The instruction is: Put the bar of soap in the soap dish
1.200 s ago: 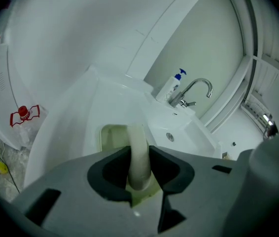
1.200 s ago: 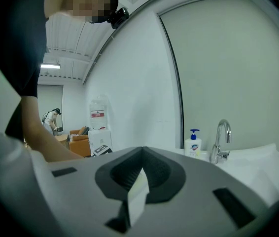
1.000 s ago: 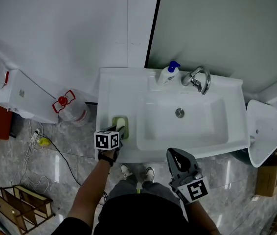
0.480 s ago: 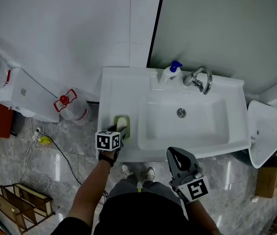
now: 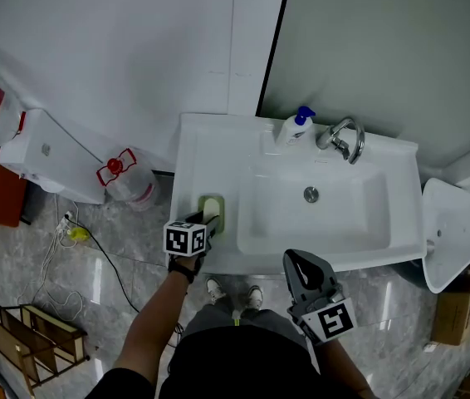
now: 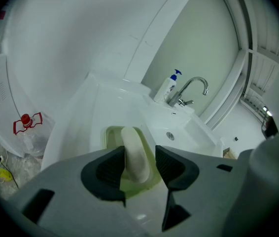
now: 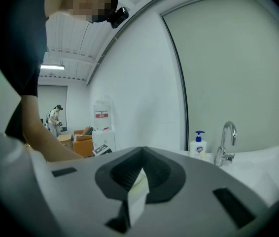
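Note:
A pale bar of soap [image 6: 135, 154] lies in the green soap dish [image 6: 111, 136] on the sink's left ledge. My left gripper [image 6: 139, 164] reaches over the dish from the near side. Its jaws have just been opening and stand on either side of the soap, with a gap at the right pad. From above, the dish [image 5: 203, 202] and the soap [image 5: 214, 219] show just beyond the left gripper [image 5: 208, 226]. My right gripper [image 5: 301, 266] hangs in front of the sink, away from the dish. In its own view the right gripper [image 7: 140, 174] is shut on a pale strip [image 7: 135, 194].
The white sink [image 5: 218, 152] has a basin at its middle, with a faucet [image 5: 340, 137] and a pump bottle [image 5: 291, 126] at the back. On the floor at the left stand a water jug [image 5: 123, 181] and a white box [image 5: 48, 160]. A white fixture [image 5: 447, 231] is at the right.
The head view has drifted, so the sink sits a little further right and lower in the picture. Both grippers keep their places, and the soap stays in the dish.

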Available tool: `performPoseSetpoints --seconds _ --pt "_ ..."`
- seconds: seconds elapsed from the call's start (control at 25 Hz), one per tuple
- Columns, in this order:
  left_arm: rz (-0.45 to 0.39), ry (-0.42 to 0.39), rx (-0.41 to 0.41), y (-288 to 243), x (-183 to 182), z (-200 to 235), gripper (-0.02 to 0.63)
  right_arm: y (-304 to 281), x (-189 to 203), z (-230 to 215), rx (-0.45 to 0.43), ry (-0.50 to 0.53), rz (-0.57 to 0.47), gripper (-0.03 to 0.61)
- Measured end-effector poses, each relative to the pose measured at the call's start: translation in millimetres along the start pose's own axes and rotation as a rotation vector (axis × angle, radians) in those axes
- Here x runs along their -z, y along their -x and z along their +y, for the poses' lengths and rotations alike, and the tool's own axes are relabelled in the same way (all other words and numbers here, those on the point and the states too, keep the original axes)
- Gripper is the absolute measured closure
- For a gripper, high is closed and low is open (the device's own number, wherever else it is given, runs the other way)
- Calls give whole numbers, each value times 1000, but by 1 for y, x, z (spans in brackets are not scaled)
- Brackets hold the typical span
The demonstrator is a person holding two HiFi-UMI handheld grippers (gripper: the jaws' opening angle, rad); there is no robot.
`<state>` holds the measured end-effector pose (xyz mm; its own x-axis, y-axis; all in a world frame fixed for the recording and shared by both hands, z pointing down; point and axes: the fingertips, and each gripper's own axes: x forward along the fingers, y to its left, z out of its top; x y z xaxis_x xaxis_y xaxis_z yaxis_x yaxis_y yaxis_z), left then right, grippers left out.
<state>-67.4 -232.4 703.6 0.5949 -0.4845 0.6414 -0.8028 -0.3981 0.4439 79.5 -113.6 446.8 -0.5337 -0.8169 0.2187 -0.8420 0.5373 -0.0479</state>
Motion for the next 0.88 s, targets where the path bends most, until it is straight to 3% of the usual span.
performPoseSetpoints --seconds 0.68,0.88 --pt "-94 -17 -69 37 -6 -9 397 17 -7 6 -94 18 -43 566" --pt "-130 -15 -107 49 -1 -18 427 33 -4 1 -120 16 -53 566"
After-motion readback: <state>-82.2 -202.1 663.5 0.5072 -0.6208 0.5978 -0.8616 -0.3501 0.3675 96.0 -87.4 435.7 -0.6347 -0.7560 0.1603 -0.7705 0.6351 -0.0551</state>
